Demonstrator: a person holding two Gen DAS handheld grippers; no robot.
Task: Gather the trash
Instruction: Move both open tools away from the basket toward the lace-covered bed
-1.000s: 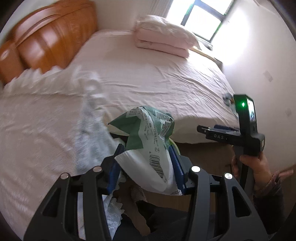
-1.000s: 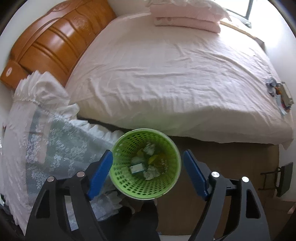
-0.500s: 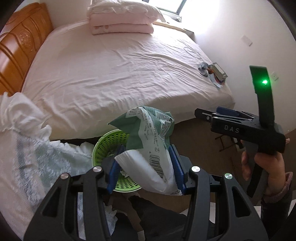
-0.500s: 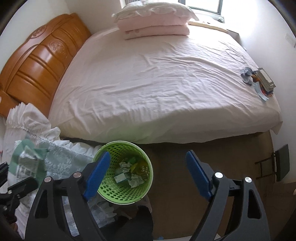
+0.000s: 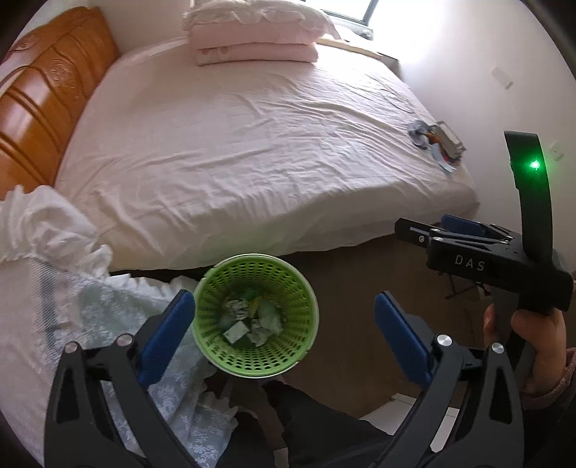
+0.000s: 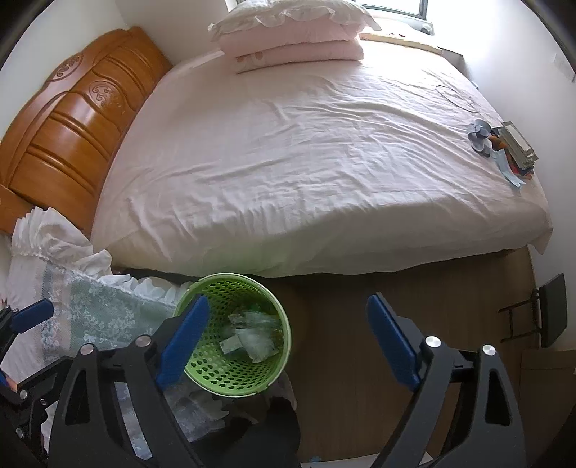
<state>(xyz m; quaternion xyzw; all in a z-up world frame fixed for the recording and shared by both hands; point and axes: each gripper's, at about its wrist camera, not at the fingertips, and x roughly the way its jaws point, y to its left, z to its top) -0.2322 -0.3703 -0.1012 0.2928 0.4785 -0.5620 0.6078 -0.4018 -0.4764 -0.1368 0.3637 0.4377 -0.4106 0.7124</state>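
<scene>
Now the left gripper [image 5: 284, 331] hangs over the green basket [image 5: 306, 298], its jaws just sprung wide with nothing between them. Crumpled wrappers [image 5: 252, 318] lie inside the basket, apparently including a green-and-white packet. Beside the basket, the right gripper [image 6: 288, 340] has been opening, also empty.

Basket [image 5: 256, 316]: bright green plastic, perforated all over with small holes. Trash [image 5: 252, 316] inside: white and pale green scraps. Bed sheet [image 5: 252, 144]: plain pale pink; 2 folded quilts [image 5: 255, 48] the same pink, pillow [image 5: 252, 16] on top white with a frill. Headboard [image 5: 46, 108]: orange-brown wood, carved rosettes. Cloth [image 5: 108, 309] beside basket: pale mint floral lace, white ruffled edge. Gripper pads [image 5: 167, 334]: blue on black frames. Floor [image 6: 432, 306]: tan wood grain.
</scene>
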